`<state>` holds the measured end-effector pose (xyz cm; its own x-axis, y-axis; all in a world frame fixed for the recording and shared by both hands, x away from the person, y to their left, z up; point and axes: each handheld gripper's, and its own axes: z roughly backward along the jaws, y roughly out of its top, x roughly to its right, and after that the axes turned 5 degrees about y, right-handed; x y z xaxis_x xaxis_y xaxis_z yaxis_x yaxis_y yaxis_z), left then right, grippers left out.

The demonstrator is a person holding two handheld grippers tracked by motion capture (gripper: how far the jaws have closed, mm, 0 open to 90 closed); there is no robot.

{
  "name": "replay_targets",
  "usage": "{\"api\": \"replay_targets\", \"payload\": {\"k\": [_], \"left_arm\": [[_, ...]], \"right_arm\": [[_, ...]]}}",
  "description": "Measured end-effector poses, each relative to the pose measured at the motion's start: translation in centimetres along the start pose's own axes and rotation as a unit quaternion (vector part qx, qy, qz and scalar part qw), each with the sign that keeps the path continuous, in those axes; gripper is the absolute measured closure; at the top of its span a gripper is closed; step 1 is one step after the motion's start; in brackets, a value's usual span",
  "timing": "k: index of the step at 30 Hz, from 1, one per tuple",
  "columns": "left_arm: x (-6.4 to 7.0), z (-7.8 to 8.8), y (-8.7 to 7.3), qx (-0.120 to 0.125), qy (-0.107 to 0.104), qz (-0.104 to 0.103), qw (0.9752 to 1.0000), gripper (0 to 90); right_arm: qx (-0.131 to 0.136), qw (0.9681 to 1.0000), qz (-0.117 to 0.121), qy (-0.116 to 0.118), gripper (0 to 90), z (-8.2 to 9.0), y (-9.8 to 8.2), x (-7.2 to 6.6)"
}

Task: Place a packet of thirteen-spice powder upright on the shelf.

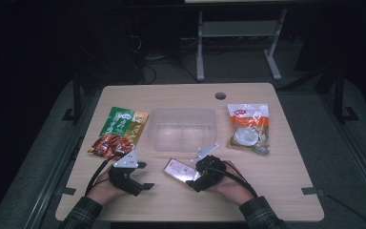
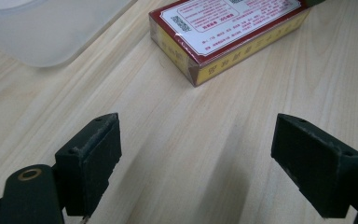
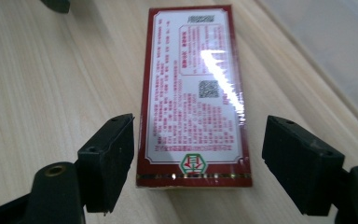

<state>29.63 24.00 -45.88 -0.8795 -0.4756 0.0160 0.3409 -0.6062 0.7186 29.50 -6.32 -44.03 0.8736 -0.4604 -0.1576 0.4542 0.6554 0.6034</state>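
Note:
A flat red box with a white printed label [image 1: 181,171] [image 3: 193,93] lies on the wooden table just in front of a clear plastic container [image 1: 183,129] [image 2: 51,28]. My right gripper [image 1: 190,177] [image 3: 198,144] is open. Its jaws stand on either side of the box's near end, with a gap on both sides. My left gripper [image 1: 145,175] [image 2: 198,140] is also open, over bare table to the left of the box [image 2: 223,28], with nothing between its jaws.
A green and red snack pouch [image 1: 119,131] lies left of the container. A white and orange pouch [image 1: 249,128] lies to its right. A round cable hole [image 1: 220,95] sits near the table's far edge. The container's wall [image 3: 326,46] runs along the box's right side.

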Motion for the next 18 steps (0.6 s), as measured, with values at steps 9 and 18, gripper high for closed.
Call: {"api": "replay_targets", "payload": {"k": [9,18], "left_arm": [[0.1,-0.1,0.0,-0.007,-0.002,-0.006,1.0000,15.4],[0.1,-0.1,0.0,-0.010,-0.003,-0.009,0.9999,15.4]], "right_arm": [[-0.025,0.9996,0.014,-0.008,26.4,-1.3,0.0,-0.2],[-0.038,0.9987,0.030,-0.014,30.2,-2.0,0.0,-0.2]]}}
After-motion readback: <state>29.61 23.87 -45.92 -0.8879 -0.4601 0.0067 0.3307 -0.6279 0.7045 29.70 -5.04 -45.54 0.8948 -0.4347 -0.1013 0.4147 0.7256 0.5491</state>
